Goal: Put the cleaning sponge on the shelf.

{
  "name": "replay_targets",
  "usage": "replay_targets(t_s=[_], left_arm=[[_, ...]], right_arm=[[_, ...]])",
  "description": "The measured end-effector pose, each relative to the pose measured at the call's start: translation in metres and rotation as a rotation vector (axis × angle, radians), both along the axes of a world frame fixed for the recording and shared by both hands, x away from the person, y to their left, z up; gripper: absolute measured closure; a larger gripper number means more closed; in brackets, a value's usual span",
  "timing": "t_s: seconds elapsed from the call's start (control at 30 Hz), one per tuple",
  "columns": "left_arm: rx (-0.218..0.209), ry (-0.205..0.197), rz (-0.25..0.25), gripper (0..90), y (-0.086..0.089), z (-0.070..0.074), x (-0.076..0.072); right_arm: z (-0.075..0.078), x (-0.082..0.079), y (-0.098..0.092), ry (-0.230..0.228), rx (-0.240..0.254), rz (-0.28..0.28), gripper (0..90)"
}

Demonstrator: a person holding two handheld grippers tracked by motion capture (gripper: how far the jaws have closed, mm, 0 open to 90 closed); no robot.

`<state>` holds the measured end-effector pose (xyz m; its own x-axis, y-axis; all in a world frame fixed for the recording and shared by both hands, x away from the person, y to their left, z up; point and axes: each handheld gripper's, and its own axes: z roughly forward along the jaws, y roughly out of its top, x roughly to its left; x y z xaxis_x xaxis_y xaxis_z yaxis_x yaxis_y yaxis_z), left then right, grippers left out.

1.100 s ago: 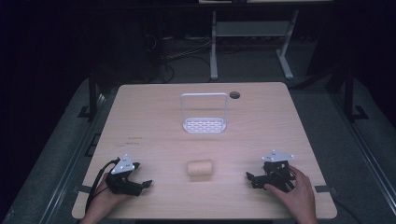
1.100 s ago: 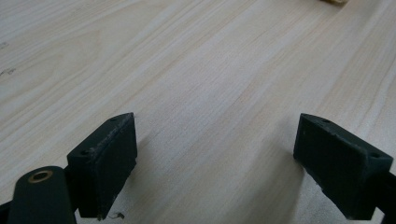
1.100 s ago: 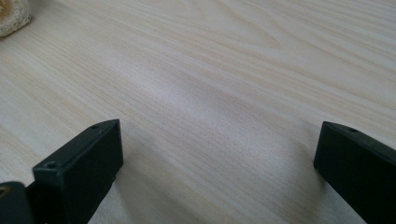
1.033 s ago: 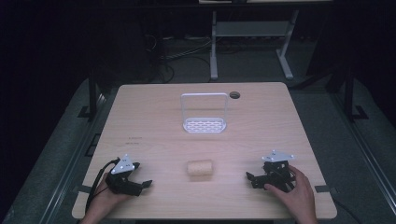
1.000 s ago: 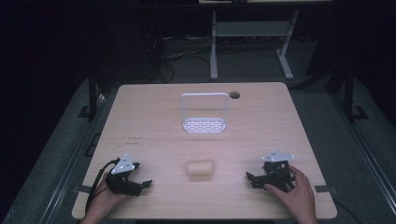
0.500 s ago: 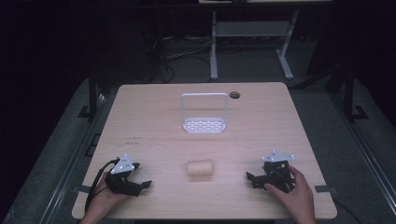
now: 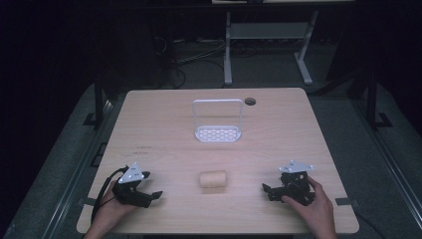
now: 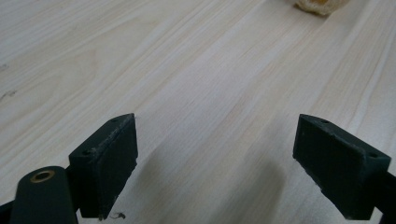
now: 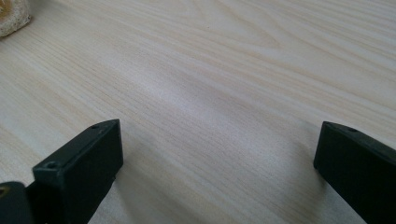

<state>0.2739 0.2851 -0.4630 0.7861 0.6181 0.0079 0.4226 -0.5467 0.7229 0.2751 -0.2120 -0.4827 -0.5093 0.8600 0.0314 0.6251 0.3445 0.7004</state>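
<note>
Nothing moved since earlier frames: both grippers, roll, rack all where they were. Left gripper (image 7: 149, 195) rests on worktop (image 7: 149, 124) near front edge, fingers (image 8: 105, 161) released, spread wide, aimed at roll (image 7: 213, 179), likely staged for reach. Roll lies midway between grippers, apart from both. Rack (image 7: 218, 121) stands farther back, centre. Right gripper (image 7: 268, 190) mirrors left, fingers (image 9: 79, 170) released, empty.

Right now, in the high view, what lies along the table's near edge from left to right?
Left black two-jaw gripper → pale tan, cylinder-shaped roll → right black two-jaw gripper.
</note>
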Motion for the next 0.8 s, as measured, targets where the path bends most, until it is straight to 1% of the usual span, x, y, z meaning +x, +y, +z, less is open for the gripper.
replay_targets(t_s=[0.17,0.27,0.3,0.5,0.57,0.63,0.67,0.77,0.8], left_arm=[[-0.013,-0.001,-0.019,13.6,-0.004,0.004,0.001],[-0.014,-0.003,-0.030,13.6,-0.006,0.006,0.001],[-0.022,-0.001,-0.033,13.6,-0.008,0.007,0.002],[-0.014,-0.008,-0.055,13.7,-0.012,0.011,0.004],[-0.021,-0.008,-0.059,13.7,-0.015,0.012,0.005],[-0.014,-0.011,-0.067,13.7,-0.016,0.013,0.006],[-0.019,-0.010,-0.067,13.7,-0.017,0.013,0.006],[-0.011,-0.013,-0.083,13.7,-0.020,0.015,0.007],[-0.021,-0.012,-0.082,13.7,-0.021,0.015,0.007]], right_arm=[[0.000,0.000,0.000,0.000,0.000,0.000,0.9],[0.000,0.000,0.000,0.000,0.000,0.000,1.0],[0.000,0.000,0.000,0.000,0.000,0.000,1.0],[0.000,0.000,0.000,0.000,0.000,0.000,1.0],[0.000,0.000,0.000,0.000,-0.002,0.001,0.9],[0.000,0.000,0.000,0.000,-0.001,0.001,0.9],[0.000,0.000,0.000,0.000,-0.001,0.001,0.9],[0.000,0.000,0.000,0.000,-0.001,0.001,0.9],[0.000,0.000,0.000,0.000,-0.001,0.001,0.9]])
